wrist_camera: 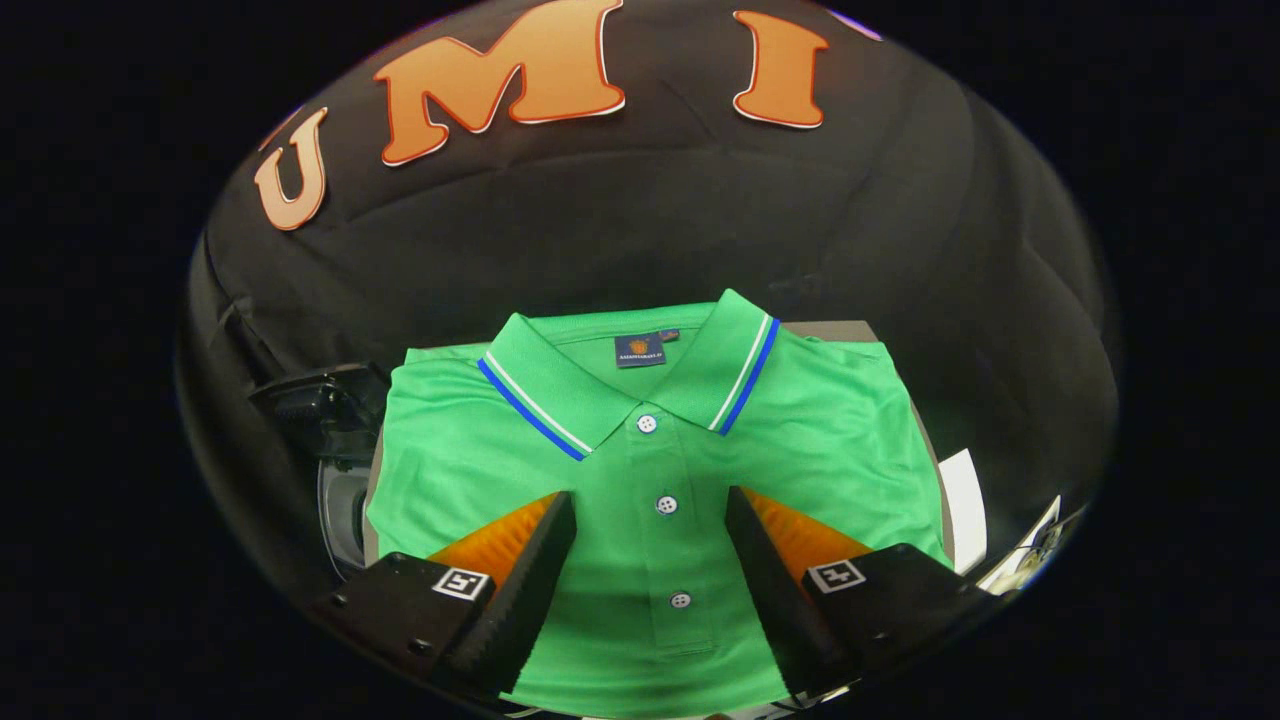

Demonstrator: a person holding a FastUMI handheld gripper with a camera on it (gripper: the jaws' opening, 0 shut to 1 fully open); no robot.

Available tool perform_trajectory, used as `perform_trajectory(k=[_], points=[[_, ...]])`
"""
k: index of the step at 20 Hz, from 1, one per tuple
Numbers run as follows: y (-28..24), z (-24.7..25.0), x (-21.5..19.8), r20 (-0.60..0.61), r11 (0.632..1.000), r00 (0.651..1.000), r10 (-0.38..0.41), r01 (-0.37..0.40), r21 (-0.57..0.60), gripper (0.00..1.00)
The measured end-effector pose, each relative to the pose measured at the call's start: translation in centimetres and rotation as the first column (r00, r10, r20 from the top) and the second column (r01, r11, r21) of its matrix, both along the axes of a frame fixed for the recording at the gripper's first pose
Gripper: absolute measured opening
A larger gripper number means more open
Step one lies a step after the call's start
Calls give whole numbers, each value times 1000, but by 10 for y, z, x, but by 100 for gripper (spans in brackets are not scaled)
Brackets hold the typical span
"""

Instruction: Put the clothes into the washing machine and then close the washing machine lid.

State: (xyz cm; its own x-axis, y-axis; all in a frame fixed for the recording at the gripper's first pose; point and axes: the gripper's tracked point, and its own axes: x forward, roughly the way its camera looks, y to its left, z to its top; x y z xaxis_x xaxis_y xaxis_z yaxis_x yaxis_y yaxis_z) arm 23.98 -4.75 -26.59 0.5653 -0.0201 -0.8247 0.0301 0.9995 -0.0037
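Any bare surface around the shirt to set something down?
Little. The green polo shirt covers most of the surface; a bare strip of grey surface shows beyond its right shoulder. Left side is crowded by a dark machine. Gripper open, jaws straddling the button placket.

Polo shirt (640, 480) — knit cloth, matt, fine-textured; buttons glossy plastic. Tongs (650, 520) spread apart over it — ridged pads (530, 580), matt. Washing machine (335, 440) — dark glossy plastic.
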Motion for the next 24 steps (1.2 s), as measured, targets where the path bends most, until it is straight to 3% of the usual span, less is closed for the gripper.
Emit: perform_trajectory(k=[1,8,20,22,24], points=[[1,1,1,-4,1000,1000,-4,4,2,99],[2,3,-4,-33,1000,999,27,-27,-7,60],[10,7,-3,-17,999,999,32,-31,13,60],[8,3,0,1,999,999,36,-36,-8,26],[7,3,-1,-12,999,999,37,-37,-20,26]])
